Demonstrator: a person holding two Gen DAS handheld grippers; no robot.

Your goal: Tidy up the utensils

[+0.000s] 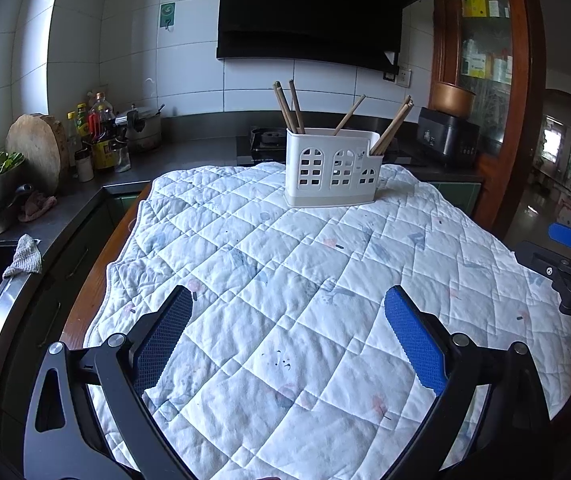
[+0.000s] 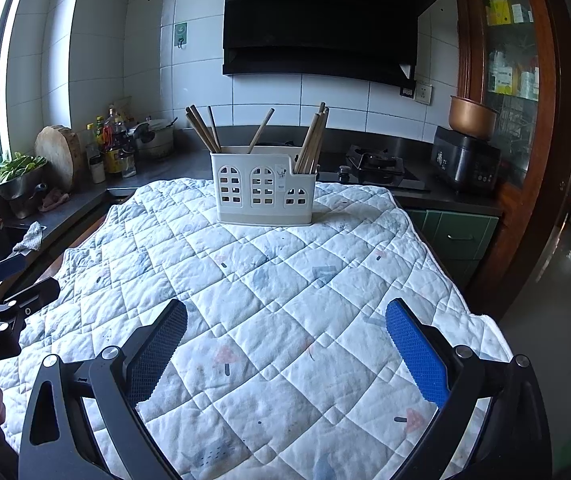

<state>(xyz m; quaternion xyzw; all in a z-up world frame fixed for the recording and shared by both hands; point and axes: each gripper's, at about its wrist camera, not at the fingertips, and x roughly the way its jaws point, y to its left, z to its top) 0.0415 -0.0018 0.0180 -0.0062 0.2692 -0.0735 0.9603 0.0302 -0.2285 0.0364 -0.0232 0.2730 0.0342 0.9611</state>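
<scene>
Two grippers hung low over the white quilted cloth covering the bench, both empty: the left gripper had its blue-padded fingers spread wide, and so did the right gripper. The white plastic utensil holder with arched cut-outs stood at the far end of the cloth, brown wooden chopsticks leaning in all three compartments — scattered rather than gathered. To do the step well, I would approach one stick from above, pinch it near the top, lift it straight out, and perhaps steady the holder with the other gripper. Only "DAS" on the right gripper's body, seen from the left wrist, could be read.
</scene>
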